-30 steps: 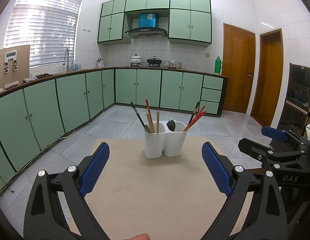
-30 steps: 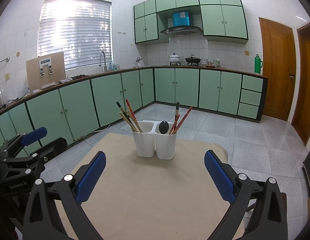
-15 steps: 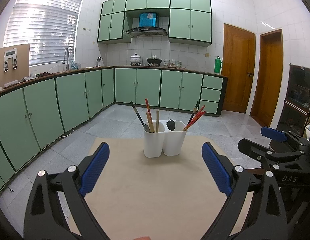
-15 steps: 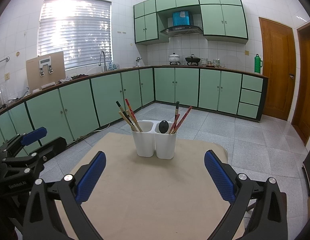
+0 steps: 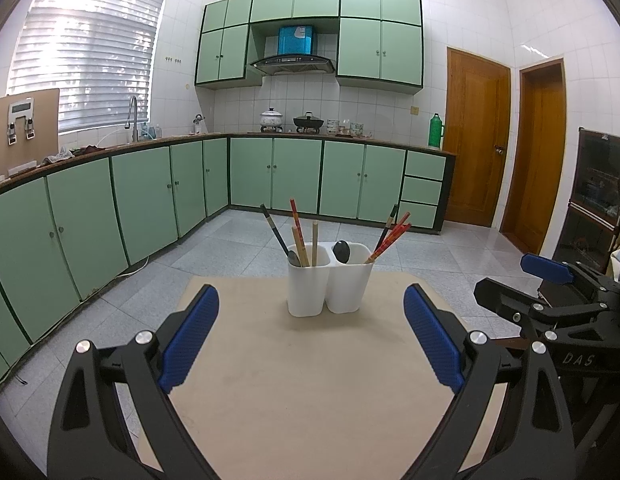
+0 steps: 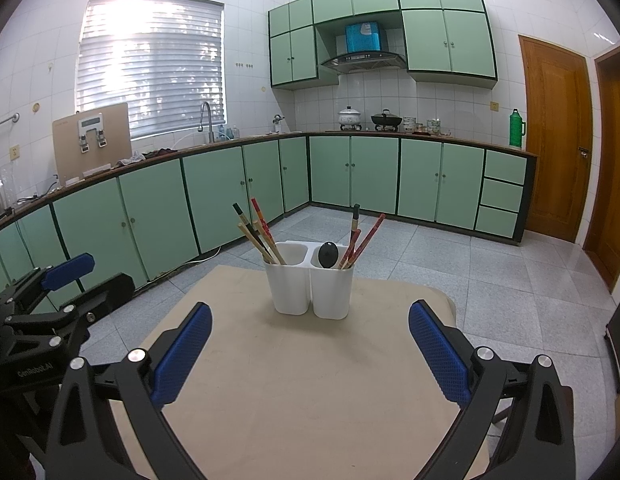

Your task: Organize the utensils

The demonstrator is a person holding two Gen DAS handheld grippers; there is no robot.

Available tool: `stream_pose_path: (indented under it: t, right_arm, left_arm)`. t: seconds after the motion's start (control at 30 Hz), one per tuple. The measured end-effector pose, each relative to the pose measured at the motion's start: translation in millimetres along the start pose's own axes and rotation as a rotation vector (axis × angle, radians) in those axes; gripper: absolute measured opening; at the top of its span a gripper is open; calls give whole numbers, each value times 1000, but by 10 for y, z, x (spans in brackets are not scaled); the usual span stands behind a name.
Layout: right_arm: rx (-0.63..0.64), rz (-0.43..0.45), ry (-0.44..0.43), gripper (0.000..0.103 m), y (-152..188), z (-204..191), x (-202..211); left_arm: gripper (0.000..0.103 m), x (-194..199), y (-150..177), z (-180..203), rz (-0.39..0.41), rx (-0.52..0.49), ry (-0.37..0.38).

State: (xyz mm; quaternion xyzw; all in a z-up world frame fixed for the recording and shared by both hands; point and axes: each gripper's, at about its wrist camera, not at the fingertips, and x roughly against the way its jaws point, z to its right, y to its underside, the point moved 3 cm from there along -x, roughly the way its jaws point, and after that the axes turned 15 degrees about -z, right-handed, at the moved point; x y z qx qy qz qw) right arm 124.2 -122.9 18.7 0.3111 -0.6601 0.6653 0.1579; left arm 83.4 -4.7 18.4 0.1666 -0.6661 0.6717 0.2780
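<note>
Utensils (image 5: 306,240) upright, both claws wide.

White utensil holder (image 5: 329,290) between spread jaws

Two handheld grippers, matte black skeletal frames w/ triangular cut-outs, silver round screw heads at the finger pivots. Left gripper (image 5: 310,342): long blue pads (image 5: 189,338) w/ fine diamond knurl texture; seen from the right wrist cam, white lettering approx. "CenRobot.AI" on its side. Right gripper (image 6: 310,354): same blue knurled pads (image 6: 439,355), same black frame and silver screws; white "DAS" marking on its body in the left wrist cam.
</note>
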Motion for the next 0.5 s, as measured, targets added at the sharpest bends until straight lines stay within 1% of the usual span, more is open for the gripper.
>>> stream_pose_path:
  t: [0.5]
  right_arm:
    - [0, -1, 0, 97, 8, 3, -8]
  left_arm:
    - [91, 15, -5, -49, -4, 2, -3]
